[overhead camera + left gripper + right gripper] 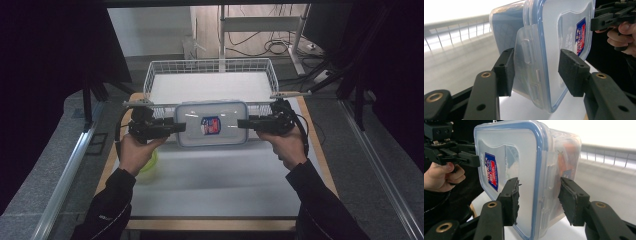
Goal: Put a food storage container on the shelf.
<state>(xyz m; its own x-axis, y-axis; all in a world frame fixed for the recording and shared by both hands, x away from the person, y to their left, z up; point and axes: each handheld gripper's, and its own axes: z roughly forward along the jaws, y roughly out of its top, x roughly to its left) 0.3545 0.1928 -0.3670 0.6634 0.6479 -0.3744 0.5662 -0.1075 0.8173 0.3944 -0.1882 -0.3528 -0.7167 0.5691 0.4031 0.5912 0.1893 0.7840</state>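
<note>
A clear plastic container (212, 123) with a blue-rimmed snap lid and a red and blue label hangs above the white table, lid up in the high view. My left gripper (180, 127) is shut on its left end and my right gripper (242, 123) on its right end. In the left gripper view the container (544, 50) sits between the pads, one pad on a side clip and the other on the lid. In the right gripper view the container (524, 170) is clamped the same way, lid and base between the pads (512, 200). Something orange shows faintly inside it.
A white wire basket (210, 62) stands just behind the container at the table's far edge. A yellow-green object (150, 162) lies partly hidden under the left hand. The white mat (215, 175) stretches across the near half, and dark frames flank both sides.
</note>
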